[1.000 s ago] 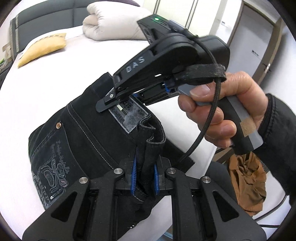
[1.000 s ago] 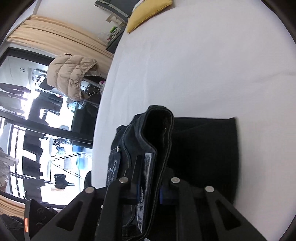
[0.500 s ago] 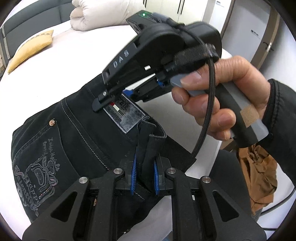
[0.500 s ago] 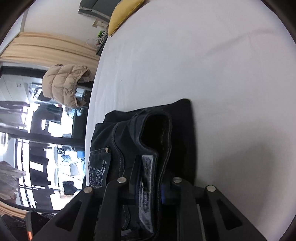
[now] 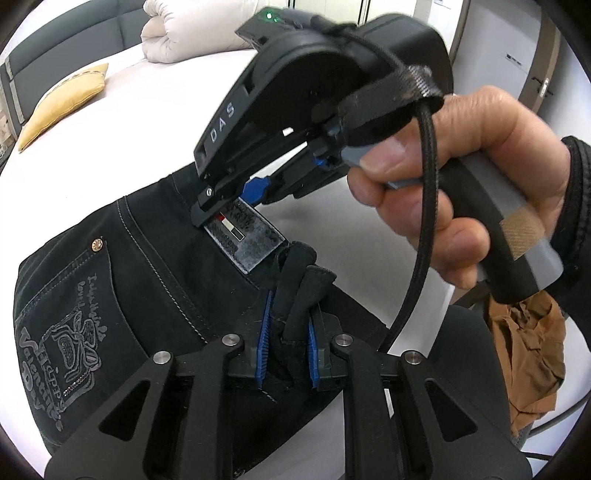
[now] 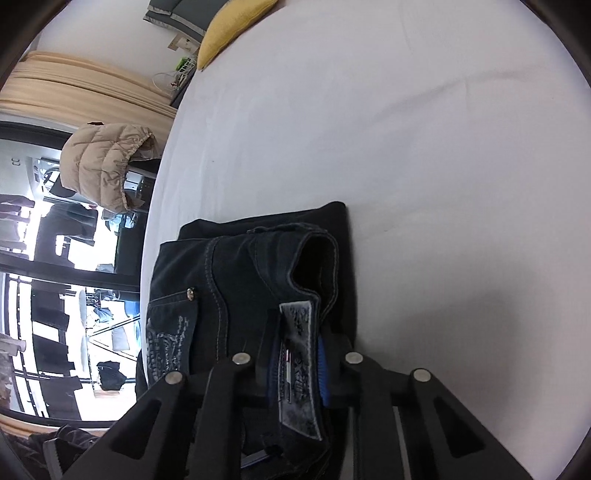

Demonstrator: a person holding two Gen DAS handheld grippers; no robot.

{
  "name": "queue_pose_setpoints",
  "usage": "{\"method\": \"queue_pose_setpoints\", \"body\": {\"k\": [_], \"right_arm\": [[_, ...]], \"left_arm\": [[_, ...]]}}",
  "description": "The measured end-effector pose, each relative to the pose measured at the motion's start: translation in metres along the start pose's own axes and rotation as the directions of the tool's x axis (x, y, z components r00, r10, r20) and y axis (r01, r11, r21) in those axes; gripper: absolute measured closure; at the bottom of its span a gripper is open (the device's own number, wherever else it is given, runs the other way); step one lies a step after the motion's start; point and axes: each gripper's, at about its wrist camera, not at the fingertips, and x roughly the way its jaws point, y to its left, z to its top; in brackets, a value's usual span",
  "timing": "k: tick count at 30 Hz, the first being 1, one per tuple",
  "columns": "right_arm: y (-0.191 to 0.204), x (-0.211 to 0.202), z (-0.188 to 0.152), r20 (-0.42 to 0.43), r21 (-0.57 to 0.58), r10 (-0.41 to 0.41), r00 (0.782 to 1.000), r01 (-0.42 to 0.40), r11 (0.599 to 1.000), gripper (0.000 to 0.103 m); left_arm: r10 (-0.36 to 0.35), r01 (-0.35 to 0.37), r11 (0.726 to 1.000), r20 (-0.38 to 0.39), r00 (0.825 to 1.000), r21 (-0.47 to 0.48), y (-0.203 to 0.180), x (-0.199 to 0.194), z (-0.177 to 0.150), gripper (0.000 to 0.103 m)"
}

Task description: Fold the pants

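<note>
Black jeans [image 5: 147,280] lie folded on the white bed [image 5: 140,110], their embroidered back pocket facing up at the left. My left gripper [image 5: 288,347] is shut on the bunched waistband edge, cloth filling the gap between its blue pads. Beyond it, a hand holds my right gripper [image 5: 236,206], which is shut on the waistband at the grey label patch [image 5: 245,236]. In the right wrist view the jeans [image 6: 251,273] form a folded stack, and my right gripper [image 6: 297,365] pinches the label patch [image 6: 301,354] with the waistband.
A yellow cushion [image 5: 62,103] and a rolled cream duvet [image 5: 192,33] lie at the bed's far side. A brown garment [image 5: 524,350] hangs off the bed edge at the right. A beige puffer jacket [image 6: 107,166] hangs by the window.
Both grippers have sunk toward the bed with the waistband. The jeans have settled from a hanging fold into a flat stack on the sheet.
</note>
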Motion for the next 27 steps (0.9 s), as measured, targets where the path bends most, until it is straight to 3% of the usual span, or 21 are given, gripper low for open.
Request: {"method": "queue_pose_setpoints", "body": {"k": [10, 12, 14, 17, 19, 23, 27], "right_arm": [[-0.001, -0.004, -0.002, 0.011, -0.035, -0.040, 0.999, 0.041, 0.999, 0.087], [-0.010, 0.001, -0.003, 0.016, -0.033, -0.019, 1.000, 0.019, 0.999, 0.090], [-0.021, 0.000, -0.006, 0.033, -0.016, 0.041, 0.999, -0.040, 0.999, 0.089], [-0.029, -0.006, -0.010, 0.056, 0.004, 0.111, 0.992, -0.111, 0.994, 0.086], [-0.030, -0.012, -0.014, 0.074, 0.014, 0.126, 0.989, -0.127, 0.992, 0.081], [-0.025, -0.038, -0.022, 0.120, 0.023, 0.062, 0.991, -0.065, 0.998, 0.079], [-0.014, -0.068, -0.021, 0.160, 0.002, 0.063, 0.985, -0.064, 0.998, 0.089]], "left_arm": [[0.001, -0.001, 1.000, 0.008, 1.000, -0.001, 0.002, 0.000, 0.000, 0.089], [-0.014, 0.014, 1.000, 0.010, 1.000, -0.013, 0.006, 0.000, 0.000, 0.087], [-0.078, 0.079, 0.994, 0.018, 0.997, -0.071, 0.019, -0.008, 0.001, 0.086], [-0.208, 0.214, 0.957, 0.053, 0.977, -0.196, 0.048, -0.040, -0.003, 0.083], [-0.233, 0.248, 0.944, 0.093, 0.968, -0.219, 0.063, -0.066, -0.011, 0.083], [-0.336, 0.367, 0.877, 0.151, 0.930, -0.310, 0.112, -0.097, -0.025, 0.083], [-0.318, 0.391, 0.843, 0.245, 0.916, -0.368, 0.183, -0.107, -0.025, 0.083]]}}
